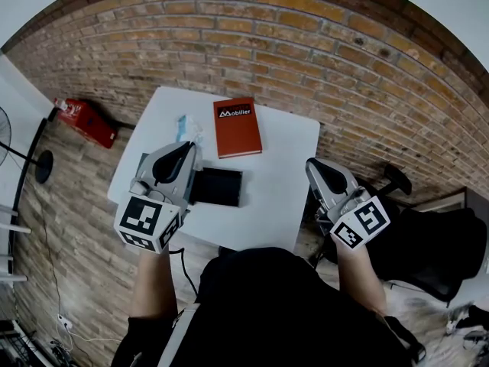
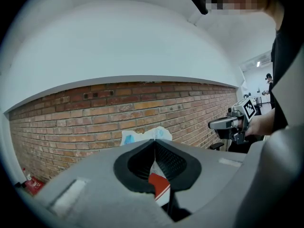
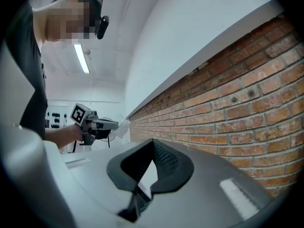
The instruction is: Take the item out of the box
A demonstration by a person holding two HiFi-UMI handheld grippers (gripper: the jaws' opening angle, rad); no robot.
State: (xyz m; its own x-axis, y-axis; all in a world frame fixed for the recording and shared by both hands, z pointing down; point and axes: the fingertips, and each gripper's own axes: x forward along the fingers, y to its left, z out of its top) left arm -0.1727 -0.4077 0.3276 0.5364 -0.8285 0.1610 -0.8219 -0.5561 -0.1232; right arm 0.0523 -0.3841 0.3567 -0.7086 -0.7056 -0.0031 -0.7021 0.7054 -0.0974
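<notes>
On the white table [image 1: 286, 182] lies an open black box [image 1: 217, 186], with a red lid or booklet [image 1: 237, 127] printed "Mobilier" beyond it. My left gripper [image 1: 187, 150] hovers over the box's left end, shut on a white and blue plastic packet [image 1: 186, 128]. In the left gripper view the packet [image 2: 142, 136] pokes out past the shut tips [image 2: 155, 141]. From the right gripper view the left gripper [image 3: 95, 125] holds the packet [image 3: 122, 126] in the air. My right gripper [image 1: 315, 165] hangs at the table's right edge, its tips [image 3: 153, 141] together and nothing in them.
A brick wall [image 1: 321, 52] runs behind the table. A red object [image 1: 85, 121] lies by the wall at the left, and a fan stand [image 1: 42, 167] is nearby. A black chair [image 1: 428, 243] stands at the right. A person's torso fills the bottom.
</notes>
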